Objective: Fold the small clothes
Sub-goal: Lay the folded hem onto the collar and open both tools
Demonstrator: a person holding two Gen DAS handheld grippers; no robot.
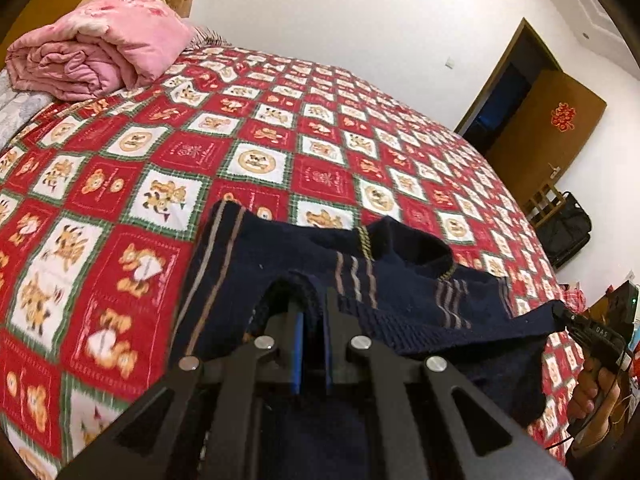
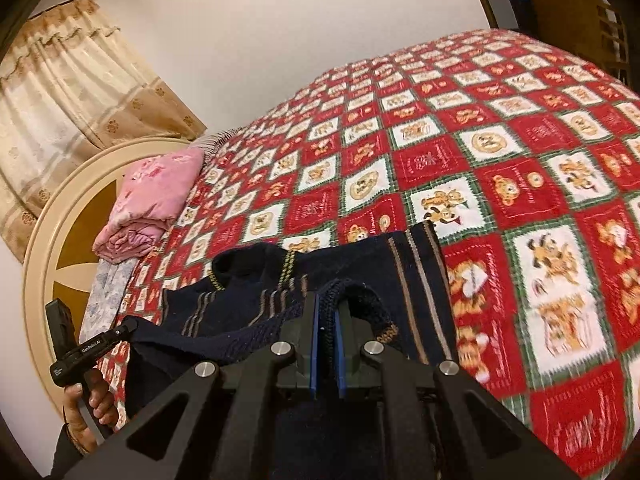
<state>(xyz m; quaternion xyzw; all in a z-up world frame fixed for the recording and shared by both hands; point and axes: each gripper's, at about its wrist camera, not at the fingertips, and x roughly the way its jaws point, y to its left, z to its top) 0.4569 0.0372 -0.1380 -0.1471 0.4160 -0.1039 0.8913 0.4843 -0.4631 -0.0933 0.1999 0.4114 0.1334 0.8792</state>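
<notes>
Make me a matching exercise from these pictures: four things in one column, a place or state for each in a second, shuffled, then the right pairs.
Things:
1. dark blue sweater
2. pink blanket
3. left gripper
4. door

Places or states:
A. folded, at the head of the bed
B. standing open, a red paper ornament on it
C. jaws shut on a ribbed edge of knitwear
D. held up at two edges, its far part lying on the red checked bedspread

Pairs: 1-D, 2-A, 3-C, 4-B
</notes>
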